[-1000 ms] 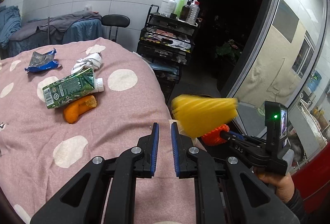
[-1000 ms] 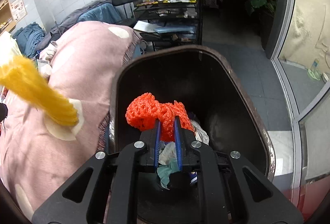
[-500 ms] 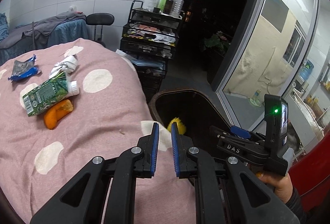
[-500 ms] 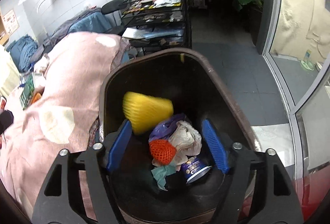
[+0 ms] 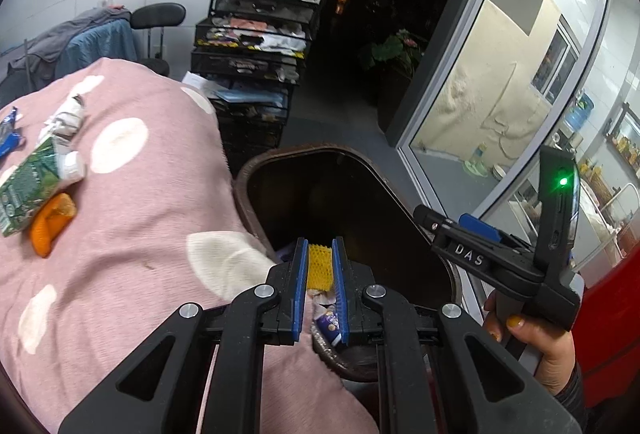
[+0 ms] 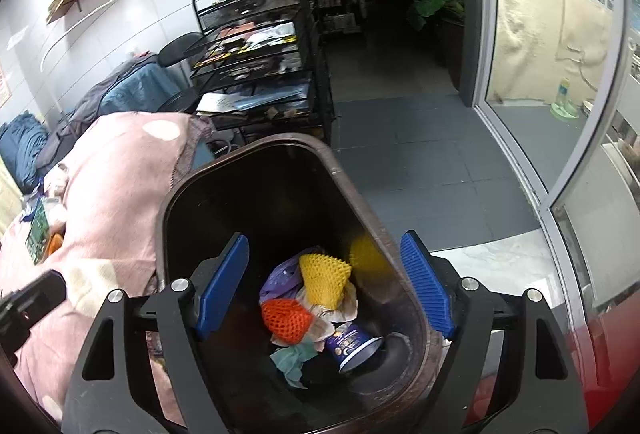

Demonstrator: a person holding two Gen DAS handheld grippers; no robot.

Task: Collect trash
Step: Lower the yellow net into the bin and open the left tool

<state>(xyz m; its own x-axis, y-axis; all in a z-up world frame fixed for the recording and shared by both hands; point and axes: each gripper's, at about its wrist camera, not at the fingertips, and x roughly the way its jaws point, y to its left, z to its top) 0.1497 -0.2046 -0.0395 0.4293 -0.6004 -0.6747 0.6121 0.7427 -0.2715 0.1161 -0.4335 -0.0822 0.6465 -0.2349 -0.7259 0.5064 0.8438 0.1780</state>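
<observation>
1. Right gripper (image 6: 326, 284) spread wide, holding nothing, hanging over the mouth of the dark trash bin (image 6: 344, 178).
2. Left gripper (image 5: 320, 286) at a narrow gap, nothing clamped between the pads; yellow foam net (image 5: 319, 265) seen through the gap lies down in the bin, not in the grip.
3. In the bin: yellow foam net (image 6: 323, 279) on top of the pile, wide end toward the near wall, long axis roughly along the bin's length; orange foam net (image 6: 286, 318) just beside it, touching; blue cup (image 6: 354, 344) on its side, open end toward the near right wall; crumpled paper and purple film underneath.
4. Left on the pink spotted cover (image 5: 152, 202): green carton (image 5: 30, 188) lying flat, capped end pointing up-right toward the bin, long axis diagonal; orange wrapper (image 5: 52, 224) touching its lower edge; white crumpled piece (image 5: 66, 116) just above; blue wrapper (image 5: 8, 138) at frame edge.
5. Judged stage: drop finished, next pickup not yet begun.
6. Risks: carton long and smooth, so an off-centre pinch likely to let it swing or slip; a pinch too deep likely to snag the soft cover; orange wrapper tucked against the carton may drag along or be knocked off the edge.
</observation>
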